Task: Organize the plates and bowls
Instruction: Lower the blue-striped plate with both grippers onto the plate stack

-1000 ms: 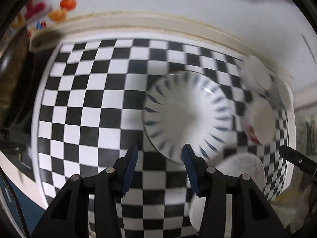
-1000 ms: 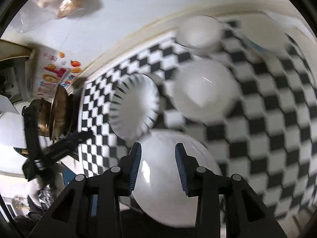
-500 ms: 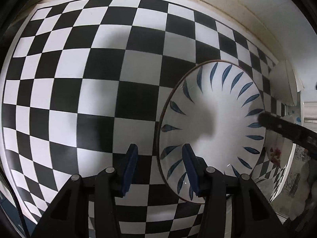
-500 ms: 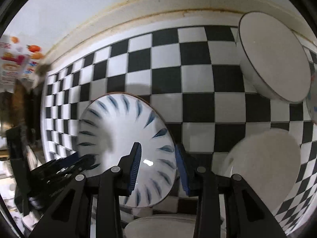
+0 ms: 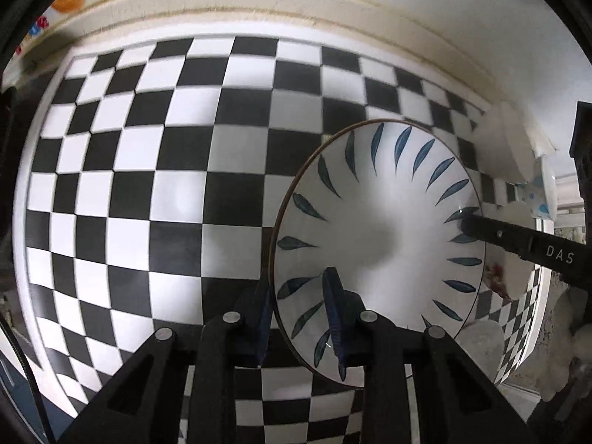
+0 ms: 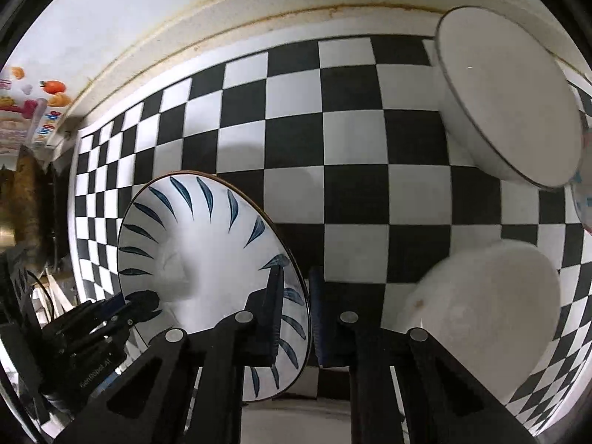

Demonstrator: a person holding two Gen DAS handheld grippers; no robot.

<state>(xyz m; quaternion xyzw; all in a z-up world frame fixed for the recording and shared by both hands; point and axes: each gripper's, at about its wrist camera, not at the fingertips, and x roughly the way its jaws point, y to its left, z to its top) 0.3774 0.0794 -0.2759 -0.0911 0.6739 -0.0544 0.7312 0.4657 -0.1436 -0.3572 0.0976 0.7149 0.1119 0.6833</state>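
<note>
Both grippers point steeply down at a black-and-white checkered cloth (image 5: 177, 199) and meet on the same dish: a white plate with blue leaf strokes (image 5: 377, 222) round its rim, lying on the cloth near the middle of the table.

The left gripper (image 5: 299, 318) straddles the plate's near-left edge, one blue pad outside the rim and the other over the inner face. Its jaws have just been closing and now pinch the rim between them.

The right gripper (image 6: 296, 318) takes the opposite edge in the same way (its left pad lies on the painted inner face, its right pad outside the rim, against the cloth). Its jaws have likewise just been closing and grip the rim. In the left wrist view its dark finger shows at the plate's far-right edge.

Beside the right gripper sits a plain white bowl (image 6: 488, 310), and farther back a grey-rimmed white bowl (image 6: 507, 111) near the wall. A fruit-printed packet (image 6: 33, 111) stands off the cloth's left end.
</note>
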